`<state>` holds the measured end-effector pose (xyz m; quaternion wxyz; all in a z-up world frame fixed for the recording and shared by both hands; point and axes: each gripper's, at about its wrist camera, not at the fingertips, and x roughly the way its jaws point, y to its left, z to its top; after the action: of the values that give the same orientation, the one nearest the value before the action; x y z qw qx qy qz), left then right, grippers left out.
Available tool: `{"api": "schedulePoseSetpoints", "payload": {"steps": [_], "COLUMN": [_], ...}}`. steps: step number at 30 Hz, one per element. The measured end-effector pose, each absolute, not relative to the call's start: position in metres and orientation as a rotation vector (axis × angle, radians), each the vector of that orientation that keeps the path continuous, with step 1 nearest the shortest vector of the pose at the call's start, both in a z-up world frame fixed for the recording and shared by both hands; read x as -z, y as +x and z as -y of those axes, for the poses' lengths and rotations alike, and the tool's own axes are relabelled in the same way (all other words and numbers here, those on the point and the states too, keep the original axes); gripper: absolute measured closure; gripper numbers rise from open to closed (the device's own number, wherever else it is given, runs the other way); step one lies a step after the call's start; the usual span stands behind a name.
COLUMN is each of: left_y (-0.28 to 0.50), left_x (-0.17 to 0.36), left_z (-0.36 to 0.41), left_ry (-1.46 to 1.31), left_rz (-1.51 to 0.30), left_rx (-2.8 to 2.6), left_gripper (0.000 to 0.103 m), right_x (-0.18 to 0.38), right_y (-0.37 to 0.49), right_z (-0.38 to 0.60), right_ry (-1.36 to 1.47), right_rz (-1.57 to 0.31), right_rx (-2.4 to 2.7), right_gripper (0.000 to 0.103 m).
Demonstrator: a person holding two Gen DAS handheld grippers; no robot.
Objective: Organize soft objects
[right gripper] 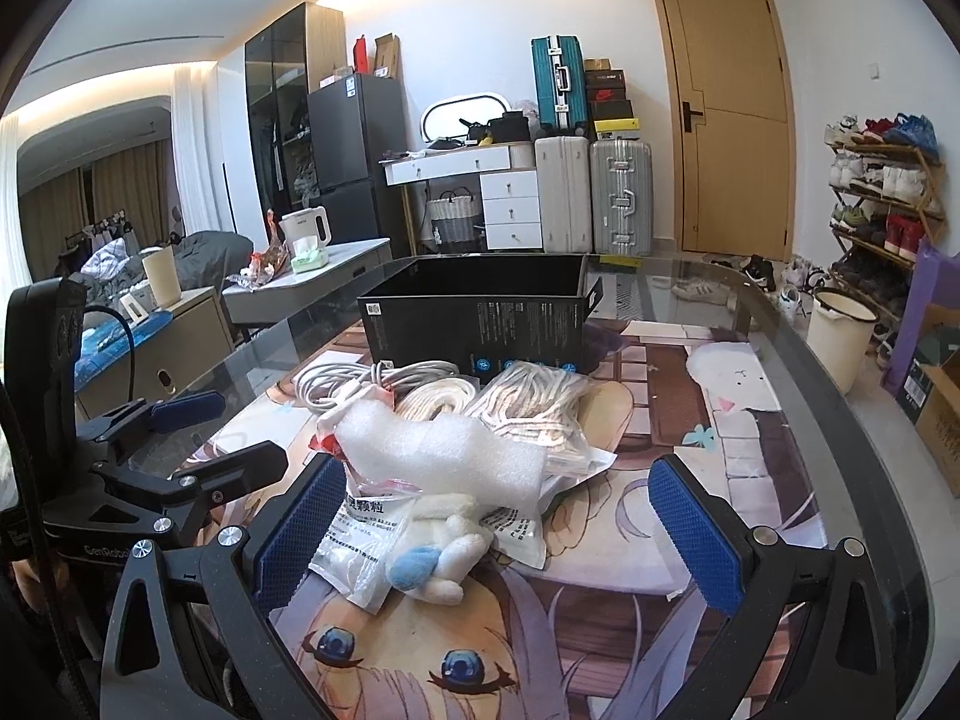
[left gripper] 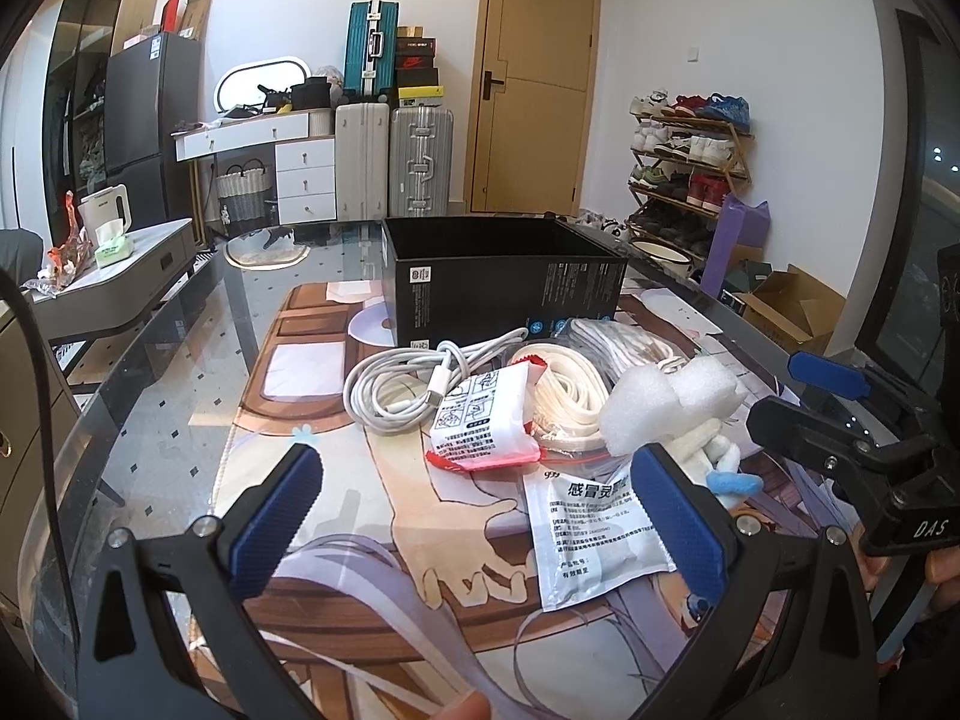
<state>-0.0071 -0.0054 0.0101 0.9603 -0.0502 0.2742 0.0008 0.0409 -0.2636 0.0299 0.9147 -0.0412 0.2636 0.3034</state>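
Observation:
An open black box (left gripper: 498, 282) (right gripper: 480, 318) stands on the glass table. In front of it lies a pile: a coiled white cable (left gripper: 402, 384) (right gripper: 336, 384), a red-and-white packet (left gripper: 480, 426), a cream strap roll (left gripper: 567, 396) (right gripper: 432, 399), bagged white rope (right gripper: 534, 408), a white foam piece (left gripper: 666, 402) (right gripper: 438, 450), a white plush toy with a blue tail (right gripper: 438, 558) (left gripper: 726, 468), and a white sachet (left gripper: 594, 534) (right gripper: 366, 534). My left gripper (left gripper: 480, 510) is open just short of the pile. My right gripper (right gripper: 498, 528) is open, with the plush toy between its fingers but untouched.
A printed cartoon mat (right gripper: 690, 480) covers the table under the glass. Beyond stand suitcases (left gripper: 390, 162), a white desk (left gripper: 264, 138), a wooden door (left gripper: 540, 78) and a shoe rack (right gripper: 882, 198). A cream bucket (right gripper: 840, 330) and cardboard boxes (left gripper: 786, 306) sit on the floor to the right.

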Motion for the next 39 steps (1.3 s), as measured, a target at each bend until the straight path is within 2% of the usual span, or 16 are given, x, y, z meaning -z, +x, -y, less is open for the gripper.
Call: {"api": "schedulePoseSetpoints", "payload": {"steps": [24, 39], "left_y": [-0.005, -0.006], "left_x": [-0.004, -0.002], "left_z": [0.002, -0.034], "left_ry": [-0.102, -0.234], "left_rz": [-0.561, -0.56], "left_rx": [-0.003, -0.09], "left_gripper": [0.0, 0.0], "right_x": [-0.022, -0.021], "right_y": [0.05, 0.06], "right_z": [0.241, 0.212], "right_ry": [-0.122, -0.147], "right_rz": [-0.635, -0.651], "right_rx": [-0.618, -0.617], "right_gripper": [0.001, 0.001]}}
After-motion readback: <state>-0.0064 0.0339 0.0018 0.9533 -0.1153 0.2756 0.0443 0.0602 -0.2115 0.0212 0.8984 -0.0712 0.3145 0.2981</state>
